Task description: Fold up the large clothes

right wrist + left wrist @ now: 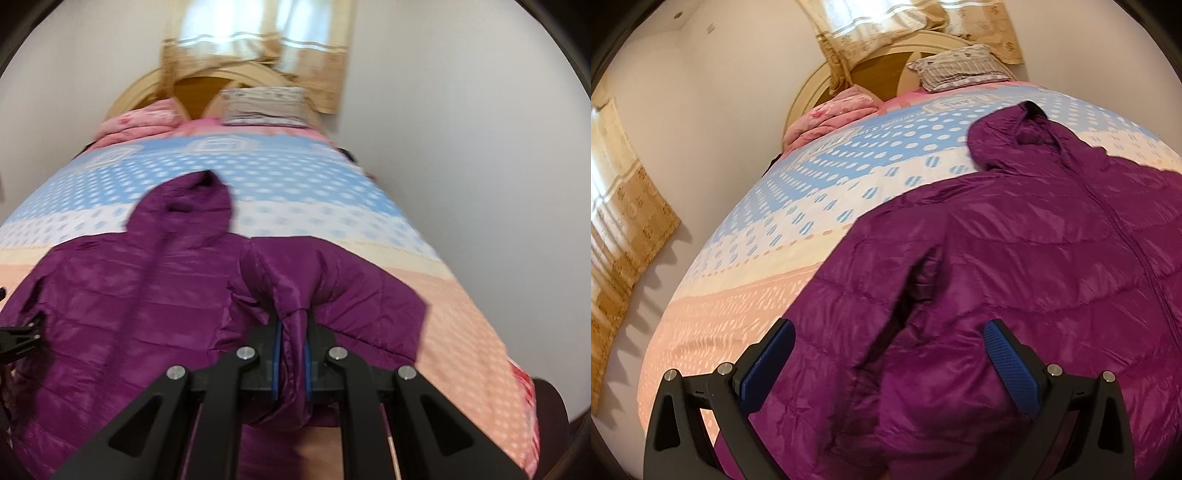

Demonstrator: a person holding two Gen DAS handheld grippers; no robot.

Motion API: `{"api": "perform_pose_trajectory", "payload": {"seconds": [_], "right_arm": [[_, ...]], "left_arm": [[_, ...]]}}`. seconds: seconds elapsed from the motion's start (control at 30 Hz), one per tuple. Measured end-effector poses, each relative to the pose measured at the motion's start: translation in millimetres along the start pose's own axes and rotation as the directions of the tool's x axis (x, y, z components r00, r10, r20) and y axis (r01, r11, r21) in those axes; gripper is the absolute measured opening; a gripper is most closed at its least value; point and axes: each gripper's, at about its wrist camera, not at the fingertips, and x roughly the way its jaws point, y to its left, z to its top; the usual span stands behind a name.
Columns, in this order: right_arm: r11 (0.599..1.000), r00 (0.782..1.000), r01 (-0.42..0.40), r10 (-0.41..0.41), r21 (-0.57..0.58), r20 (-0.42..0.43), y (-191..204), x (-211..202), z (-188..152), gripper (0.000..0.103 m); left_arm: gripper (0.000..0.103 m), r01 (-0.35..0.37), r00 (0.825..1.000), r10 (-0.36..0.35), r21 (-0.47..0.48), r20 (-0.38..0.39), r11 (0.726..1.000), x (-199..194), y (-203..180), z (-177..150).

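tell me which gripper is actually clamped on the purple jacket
The right gripper: its blue pads pinch a bunched fold of the purple jacket. The left gripper hangs wide open over it, gripping nothing.

One purple jacket (1015,258) lies on one bed (746,236). At twelve o'clock sit one striped pillow (960,68) and one pink quilt (831,114). Two grippers show: the left gripper (888,354) and the right gripper (293,328).

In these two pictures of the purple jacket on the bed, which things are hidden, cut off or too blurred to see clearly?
- Left wrist view: the purple jacket is cut off by the right and bottom edges; its hem is not visible.
- Right wrist view: motion blur smears the hood and the bedspread pattern.
- Right wrist view: the right gripper covers the pinched fabric.
- Right wrist view: the left gripper is cut off at the left edge.
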Motion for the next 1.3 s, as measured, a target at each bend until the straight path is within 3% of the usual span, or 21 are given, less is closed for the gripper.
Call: {"api": "perform_pose_trajectory", "payload": {"seconds": [0.2, 0.23, 0.3, 0.33, 0.37, 0.4, 0.47, 0.53, 0.67, 0.77, 0.87, 0.97, 1.03, 1.2, 1.23, 1.3], "right_arm": [[0.988, 0.99, -0.136, 0.134, -0.067, -0.033, 73, 32, -13, 0.012], [0.985, 0.987, -0.162, 0.159, -0.068, -0.036, 80, 35, -15, 0.017], [0.971, 0.973, -0.229, 0.228, -0.068, -0.023, 94, 40, -22, 0.032], [0.968, 0.971, -0.24, 0.24, -0.07, -0.01, 96, 38, -26, 0.06], [0.968, 0.97, -0.242, 0.244, -0.069, 0.014, 97, 32, -29, 0.081], [0.968, 0.968, -0.242, 0.246, -0.069, 0.042, 94, 23, -34, 0.084], [0.971, 0.969, -0.222, 0.23, -0.088, 0.086, 84, 8, -40, 0.085], [0.988, 0.977, -0.135, 0.146, -0.078, 0.153, 57, -5, -45, 0.085], [0.988, 0.971, 0.01, -0.045, 0.152, 0.233, -39, -24, -57, 0.086], [0.939, 0.961, 0.129, -0.197, 0.319, 0.193, -116, -29, -78, 0.087], [0.886, 0.952, 0.22, -0.287, 0.408, 0.109, -174, -32, -105, 0.087], [0.847, 0.949, 0.246, -0.308, 0.471, 0.06, -206, -37, -128, 0.087], [0.843, 0.952, 0.234, -0.3, 0.484, 0.062, -211, -40, -136, 0.087], [0.897, 0.957, 0.21, -0.27, 0.389, 0.107, -189, -36, -138, 0.094], [0.907, 0.955, 0.212, -0.271, 0.363, 0.119, -184, -34, -140, 0.094], [0.925, 0.951, 0.229, -0.279, 0.304, 0.13, -175, -29, -144, 0.096]], "left_arm": [[0.102, -0.02, 1.0, 0.02, -0.049, -0.01, 0.999, 4, 16, 9], [0.102, -0.021, 1.0, 0.021, -0.05, -0.011, 0.998, 4, 17, 10], [0.102, -0.024, 1.0, 0.024, -0.052, -0.011, 0.998, 3, 17, 12], [0.102, -0.024, 1.0, 0.023, -0.052, -0.01, 0.998, 1, 16, 13], [0.102, -0.022, 1.0, 0.021, -0.051, -0.011, 0.998, 0, 14, 13], [0.102, -0.016, 1.0, 0.015, -0.05, -0.012, 0.999, -2, 12, 14], [0.102, -0.006, 1.0, 0.005, -0.046, -0.009, 0.999, -7, 5, 17], [0.102, 0.016, 1.0, -0.016, -0.044, -0.005, 0.999, -13, -3, 21], [0.102, 0.059, 0.998, -0.058, -0.032, 0.012, 0.998, -26, -33, 33], [0.102, 0.092, 0.996, -0.092, 0.005, 0.021, 0.996, -38, -65, 40], [0.102, 0.134, 0.99, -0.135, 0.037, 0.03, 0.99, -50, -96, 45], [0.102, 0.216, 0.976, -0.216, 0.047, 0.004, 0.975, -57, -126, 49], [0.102, 0.267, 0.964, -0.266, 0.052, -0.018, 0.962, -59, -146, 52], [0.102, 0.378, 0.922, -0.371, 0.05, -0.111, 0.924, -51, -192, 52], [0.098, 0.383, 0.919, -0.374, 0.054, -0.121, 0.922, -48, -198, 51], [0.052, 0.401, 0.911, -0.388, 0.083, -0.138, 0.912, -44, -210, 46]]}}
